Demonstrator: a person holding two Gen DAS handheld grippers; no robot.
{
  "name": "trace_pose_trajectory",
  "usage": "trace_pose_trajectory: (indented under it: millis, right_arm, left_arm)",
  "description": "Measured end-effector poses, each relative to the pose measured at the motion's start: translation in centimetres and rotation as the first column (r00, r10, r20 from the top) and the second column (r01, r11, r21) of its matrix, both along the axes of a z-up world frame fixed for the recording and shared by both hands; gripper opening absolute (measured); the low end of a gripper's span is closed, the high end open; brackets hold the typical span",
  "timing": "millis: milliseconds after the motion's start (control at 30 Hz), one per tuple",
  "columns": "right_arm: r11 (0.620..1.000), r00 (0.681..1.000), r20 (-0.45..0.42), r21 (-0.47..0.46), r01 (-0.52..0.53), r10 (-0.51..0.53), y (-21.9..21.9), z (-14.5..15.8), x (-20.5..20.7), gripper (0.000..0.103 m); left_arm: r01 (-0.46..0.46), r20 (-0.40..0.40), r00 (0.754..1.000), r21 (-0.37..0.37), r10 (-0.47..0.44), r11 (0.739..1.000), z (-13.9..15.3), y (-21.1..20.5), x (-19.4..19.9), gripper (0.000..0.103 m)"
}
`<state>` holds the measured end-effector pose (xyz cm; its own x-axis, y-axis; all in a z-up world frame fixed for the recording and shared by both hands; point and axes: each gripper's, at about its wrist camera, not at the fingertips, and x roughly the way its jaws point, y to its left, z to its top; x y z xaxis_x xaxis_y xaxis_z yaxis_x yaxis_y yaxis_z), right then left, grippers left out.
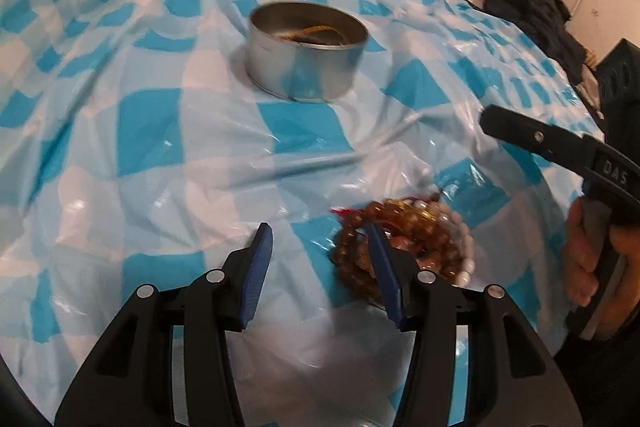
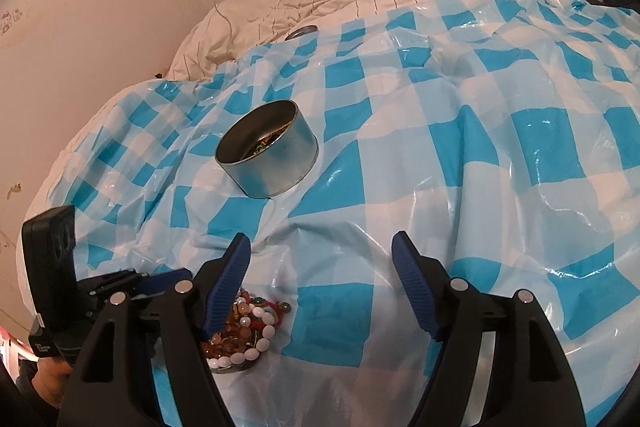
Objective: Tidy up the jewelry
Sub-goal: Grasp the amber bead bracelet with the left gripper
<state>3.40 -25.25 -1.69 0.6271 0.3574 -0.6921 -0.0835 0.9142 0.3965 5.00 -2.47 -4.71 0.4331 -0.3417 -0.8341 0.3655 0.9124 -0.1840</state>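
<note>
Your left gripper (image 1: 318, 251) hovers with fingers apart just beside the pile of bead bracelets (image 1: 416, 243) on the checked plastic sheet (image 1: 160, 131); your right gripper (image 2: 322, 259) is spread too. Beyond the pile stands the round tin (image 1: 306, 51), holding jewelry.

Warm, fairly dim indoor light fills both views, giving a pinkish cast to the walls. The glossy checked plastic sheet (image 1: 160, 131) throws small white glare streaks along its creases. The left wrist view is smeared by motion blur, softening the metal tin (image 1: 306, 51) and the bead pile (image 1: 404, 243); the right wrist view is sharper. Fisheye bending curves everything toward dark vignetted corners.
</note>
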Motion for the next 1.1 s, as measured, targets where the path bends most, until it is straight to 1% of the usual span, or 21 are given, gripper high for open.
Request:
trace_pose_trajectory:
  millis: [100,200,300,367,433,467,500,533,567,600,667,733,767,833,867,933,1067,1100]
  right_arm:
    - [1.000,1.000,-0.001,0.002,-0.001,0.001,-0.1,0.0,0.0,0.073]
    - [1.000,1.000,-0.001,0.003,-0.005,0.005,0.1,0.0,0.1,0.073]
    - [1.000,1.000,-0.002,0.003,-0.011,0.011,0.3,-0.1,0.1,0.073]
    - [1.000,1.000,-0.001,0.005,-0.013,0.013,0.3,-0.1,0.1,0.073]
    - [1.000,1.000,0.000,0.008,-0.014,0.014,0.3,-0.1,0.1,0.073]
    - [1.000,1.000,-0.001,0.009,-0.015,0.015,0.3,-0.1,0.1,0.073]
    - [1.000,1.000,-0.001,0.010,-0.016,0.016,0.3,-0.1,0.1,0.073]
    - [1.000,1.000,-0.002,0.011,-0.018,0.018,0.3,-0.2,0.1,0.073]
    - [1.000,1.000,-0.003,0.010,-0.020,0.020,0.4,-0.2,0.1,0.073]
    - [1.000,1.000,-0.004,0.008,-0.022,0.022,0.5,-0.2,0.1,0.073]
    - [1.000,1.000,-0.006,0.007,-0.024,0.024,0.6,-0.3,0.2,0.073]
    - [1.000,1.000,-0.006,0.006,-0.024,0.024,0.6,-0.3,0.2,0.073]
    - [1.000,1.000,-0.007,0.007,-0.024,0.024,0.6,-0.3,0.2,0.073]
    - [1.000,1.000,-0.007,0.006,-0.024,0.024,0.6,-0.3,0.2,0.073]
    - [1.000,1.000,-0.008,0.005,-0.025,0.025,0.6,-0.3,0.1,0.073]
    - [1.000,1.000,-0.008,0.004,-0.025,0.025,0.7,-0.3,0.2,0.073]
    - [1.000,1.000,-0.008,0.003,-0.026,0.026,0.8,-0.4,0.2,0.073]
    - [1.000,1.000,-0.009,0.002,-0.027,0.027,0.8,-0.5,0.2,0.073]
  left_arm:
    - [-0.059,0.008,0.998,-0.032,0.059,0.998,0.5,1.5,0.6,0.047]
    - [-0.050,-0.005,0.999,-0.020,0.050,0.999,0.2,1.7,0.9,0.047]
    - [0.014,0.002,1.000,0.033,-0.014,0.999,-0.2,0.0,0.4,0.047]
    - [0.057,0.021,0.998,0.089,-0.059,0.994,-0.4,-1.3,0.0,0.047]
    - [0.074,0.038,0.996,0.124,-0.080,0.990,-0.4,-1.9,-0.3,0.047]
    - [0.076,0.041,0.996,0.128,-0.081,0.989,-0.5,-2.1,-0.3,0.047]
    - [0.074,0.041,0.996,0.126,-0.080,0.989,-0.5,-2.2,-0.3,0.047]
    - [0.078,0.042,0.996,0.124,-0.084,0.989,-0.5,-2.2,-0.4,0.044]
    - [0.098,0.041,0.994,0.120,-0.103,0.988,-0.4,-2.5,-0.4,0.034]
    - [0.116,0.039,0.992,0.118,-0.121,0.986,-0.4,-2.8,-0.6,0.022]
    - [0.149,0.031,0.988,0.110,-0.153,0.983,-0.3,-3.4,-0.8,0.010]
    - [0.162,0.031,0.986,0.108,-0.166,0.981,-0.2,-3.7,-1.0,0.010]
    - [0.162,0.019,0.986,0.090,-0.164,0.983,-0.3,-3.5,-0.8,0.010]
    - [0.152,-0.014,0.988,0.030,-0.151,0.988,-0.4,-2.8,-0.4,0.010]
    - [0.136,-0.034,0.990,-0.005,-0.136,0.991,-0.5,-2.3,-0.2,0.012]
    - [0.122,-0.063,0.990,-0.051,-0.125,0.991,-0.7,-1.7,0.2,0.013]
    - [0.121,-0.075,0.989,-0.067,-0.126,0.990,-1.3,-1.9,0.4,0.016]
    - [0.126,-0.071,0.989,-0.061,-0.130,0.990,-1.5,-2.1,0.4,0.017]
